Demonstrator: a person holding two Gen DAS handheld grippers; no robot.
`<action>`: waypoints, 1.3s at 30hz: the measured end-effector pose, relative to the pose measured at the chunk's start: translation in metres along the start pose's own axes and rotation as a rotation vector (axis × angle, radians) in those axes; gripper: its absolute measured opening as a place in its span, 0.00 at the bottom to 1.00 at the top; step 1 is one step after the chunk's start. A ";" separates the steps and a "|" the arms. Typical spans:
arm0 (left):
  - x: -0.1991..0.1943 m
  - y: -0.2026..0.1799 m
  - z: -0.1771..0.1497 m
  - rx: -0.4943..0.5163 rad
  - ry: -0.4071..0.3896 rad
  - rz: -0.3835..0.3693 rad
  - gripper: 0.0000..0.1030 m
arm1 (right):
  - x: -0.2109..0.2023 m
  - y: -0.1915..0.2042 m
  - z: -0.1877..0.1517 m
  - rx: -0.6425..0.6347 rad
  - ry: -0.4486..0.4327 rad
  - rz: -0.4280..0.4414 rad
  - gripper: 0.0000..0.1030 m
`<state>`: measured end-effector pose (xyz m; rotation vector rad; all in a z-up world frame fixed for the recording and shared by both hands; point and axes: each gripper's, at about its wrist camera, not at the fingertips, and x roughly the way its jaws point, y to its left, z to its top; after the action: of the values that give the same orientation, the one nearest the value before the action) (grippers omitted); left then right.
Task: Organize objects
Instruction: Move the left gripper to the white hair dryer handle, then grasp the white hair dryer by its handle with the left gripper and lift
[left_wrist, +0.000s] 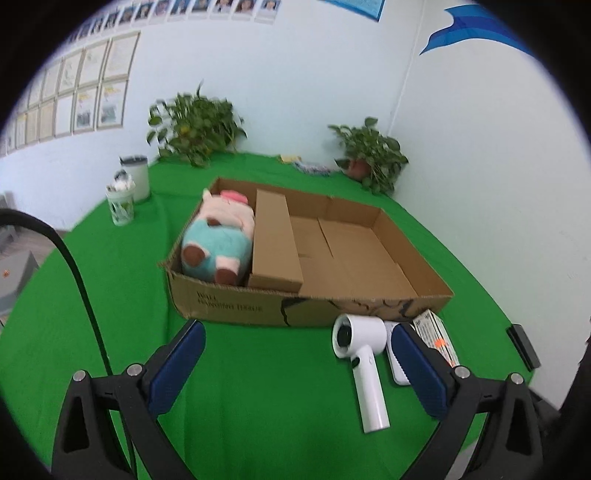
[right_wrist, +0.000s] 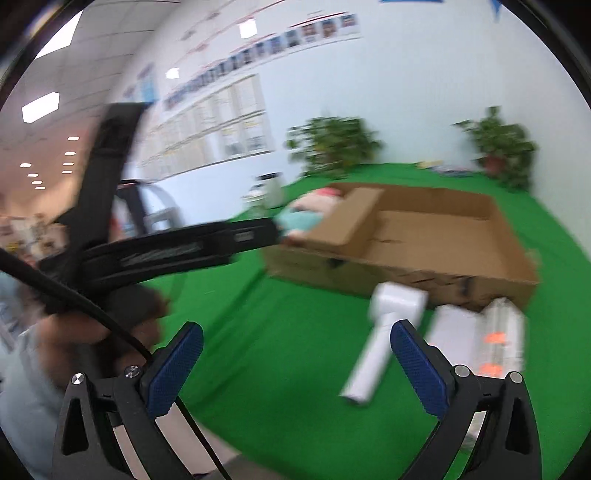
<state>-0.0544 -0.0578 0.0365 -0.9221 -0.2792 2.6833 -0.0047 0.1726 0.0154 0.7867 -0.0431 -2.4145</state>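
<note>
An open cardboard box (left_wrist: 229, 302) sits on the green cloth; it also shows in the right wrist view (right_wrist: 406, 273). Inside it lie a plush toy (left_wrist: 218, 240) at the left and a long brown carton (left_wrist: 275, 240) beside it. A white hair dryer (left_wrist: 364, 358) lies in front of the box, with a flat white item (left_wrist: 397, 363) and a clear packet with orange marks (left_wrist: 439, 339) to its right. My left gripper (left_wrist: 297, 365) is open and empty above the cloth, left of the dryer. My right gripper (right_wrist: 295, 367) is open and empty; the dryer (right_wrist: 376, 343) lies blurred ahead of it.
Two potted plants (left_wrist: 197, 127) (left_wrist: 373, 155) stand at the table's back. A white canister (left_wrist: 137, 177) and a patterned cup (left_wrist: 120, 205) stand back left. A black device (left_wrist: 522, 345) lies at the right edge. The left gripper's body (right_wrist: 166, 251) crosses the right wrist view.
</note>
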 end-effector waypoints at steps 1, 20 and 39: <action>0.003 0.004 0.000 -0.016 0.019 -0.017 0.98 | 0.005 0.000 -0.004 0.008 0.011 0.028 0.99; 0.063 0.023 -0.017 -0.171 0.239 -0.211 0.97 | 0.113 -0.069 -0.043 0.063 0.287 -0.302 0.29; 0.115 -0.015 -0.066 -0.244 0.503 -0.491 0.88 | 0.067 -0.054 -0.072 0.117 0.257 -0.213 0.71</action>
<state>-0.0962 0.0000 -0.0759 -1.3539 -0.6294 1.9294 -0.0376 0.1908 -0.0900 1.2047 0.0009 -2.5044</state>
